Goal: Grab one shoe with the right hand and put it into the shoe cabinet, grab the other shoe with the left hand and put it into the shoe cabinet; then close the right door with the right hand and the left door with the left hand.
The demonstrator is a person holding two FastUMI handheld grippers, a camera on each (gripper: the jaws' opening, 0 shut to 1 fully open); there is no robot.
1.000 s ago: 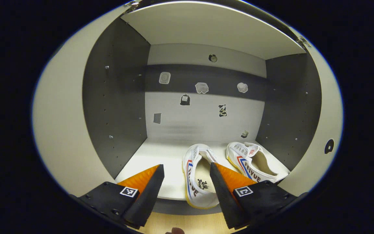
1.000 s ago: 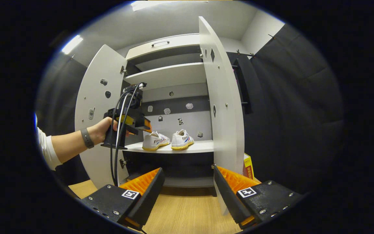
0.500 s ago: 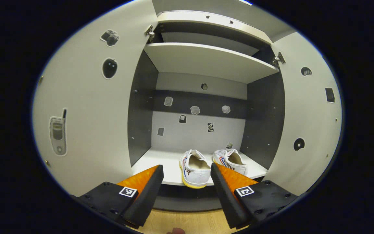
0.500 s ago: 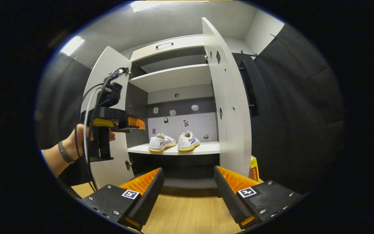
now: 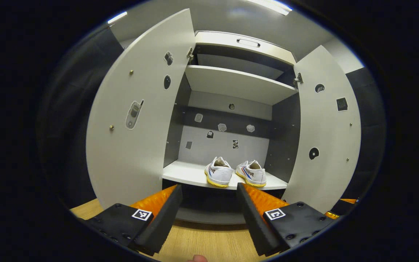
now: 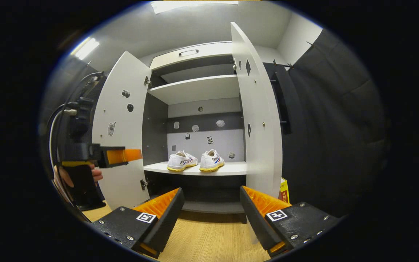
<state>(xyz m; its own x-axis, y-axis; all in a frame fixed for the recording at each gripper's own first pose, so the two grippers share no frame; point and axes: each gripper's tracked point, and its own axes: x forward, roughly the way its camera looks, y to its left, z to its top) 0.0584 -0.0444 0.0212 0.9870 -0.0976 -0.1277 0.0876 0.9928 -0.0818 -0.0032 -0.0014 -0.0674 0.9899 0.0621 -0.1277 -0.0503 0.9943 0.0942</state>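
White shoes (image 5: 235, 173) sit together on the cabinet shelf (image 5: 195, 177) (placing done). Both grippers, left (image 5: 208, 214) and right (image 6: 211, 218), spread and empty. Next, by my reading: right door (image 6: 258, 120) needs pushing shut.

Both doors, left door (image 5: 136, 120) and right door (image 5: 326, 134), stand swung open, leaving the cabinet front unobstructed. Two shoes (image 5: 235, 172) occupy the shelf (image 5: 184, 174) centre-right; its left portion is bare.
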